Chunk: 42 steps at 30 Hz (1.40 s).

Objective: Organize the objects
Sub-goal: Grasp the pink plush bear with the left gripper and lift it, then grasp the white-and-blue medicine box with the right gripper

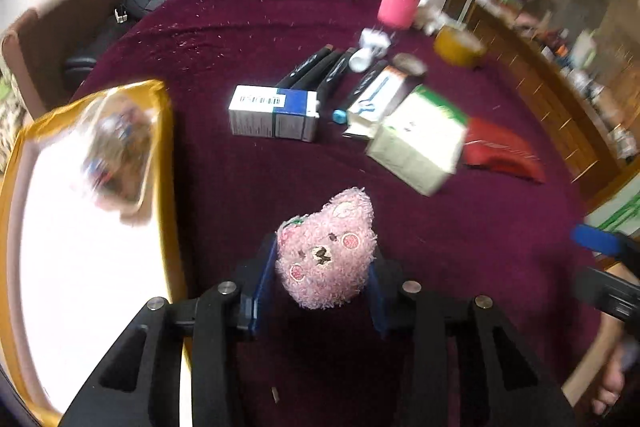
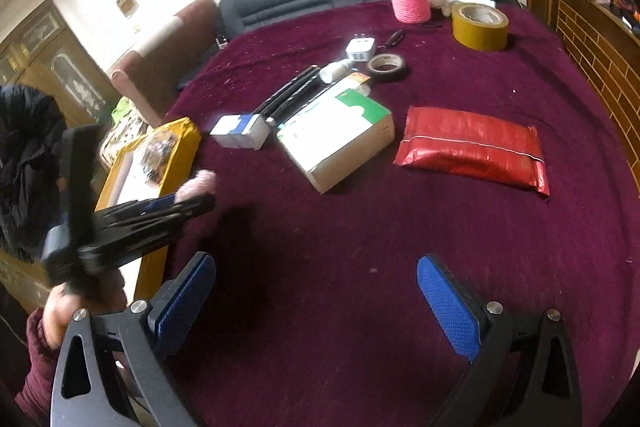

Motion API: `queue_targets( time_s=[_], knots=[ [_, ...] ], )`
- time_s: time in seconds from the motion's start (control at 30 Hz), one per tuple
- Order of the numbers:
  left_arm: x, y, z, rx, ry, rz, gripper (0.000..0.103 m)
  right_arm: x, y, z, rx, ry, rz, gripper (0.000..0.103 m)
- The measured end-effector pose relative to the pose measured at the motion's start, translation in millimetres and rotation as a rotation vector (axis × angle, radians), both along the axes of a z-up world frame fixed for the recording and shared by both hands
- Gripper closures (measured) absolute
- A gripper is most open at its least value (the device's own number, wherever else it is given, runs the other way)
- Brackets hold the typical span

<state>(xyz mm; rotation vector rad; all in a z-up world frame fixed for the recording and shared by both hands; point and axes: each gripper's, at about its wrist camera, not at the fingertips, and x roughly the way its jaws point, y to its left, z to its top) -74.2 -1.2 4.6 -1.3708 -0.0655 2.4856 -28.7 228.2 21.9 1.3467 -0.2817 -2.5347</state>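
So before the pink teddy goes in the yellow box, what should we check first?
1. Pink teddy sits between the left gripper fingers: ok.
2. Grip is firm, pads really pressing the fur: cannot tell, the picture is blurry.
3. Yellow box has free white floor for the teddy: ok, only a clear bag lies at its far end.
4. Right gripper is open, empty and out of the way: ok.
5. Path to the box is free of the blue-and-white carton: ok, it lies farther off.
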Motion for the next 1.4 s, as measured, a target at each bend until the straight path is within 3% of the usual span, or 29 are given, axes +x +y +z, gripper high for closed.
queue_targets(
  time_s=[0.13,0.23,0.4,0.63,0.83,1.03,1.13,1.23,1.3,1.4],
  knots=[
    [35,-31,18,0.129,0.013,0.053,0.064,8,-21,7,0.031,0.026,0.042,0.0],
    [55,-51,29,0.171,0.034,0.088,0.063,-2,-43,15,0.041,0.049,0.086,0.0],
    [69,-71,36,0.117,0.089,0.155,0.063,-39,-84,21,0.128,0.075,0.139,0.0],
    [55,-83,25,0.01,0.122,0.183,0.063,-103,-124,3,0.238,0.05,0.174,0.0],
    [45,-94,9,0.037,0.091,0.179,0.063,-156,-152,-12,0.325,0.038,0.242,0.001],
    [45,-108,3,0.073,0.072,0.185,0.063,-180,-184,-32,0.445,0.055,0.328,0.003],
    [45,-110,3,0.085,0.069,0.188,0.063,-187,-199,-42,0.503,0.066,0.362,0.009],
    [44,-111,3,0.096,0.064,0.188,0.062,-196,-209,-55,0.55,0.053,0.38,0.022],
    [44,-111,2,0.095,0.059,0.192,0.062,-201,-211,-62,0.563,0.029,0.375,0.042],
    [45,-111,2,0.094,0.059,0.199,0.062,-202,-209,-60,0.573,0.044,0.343,0.061]
  ],
)
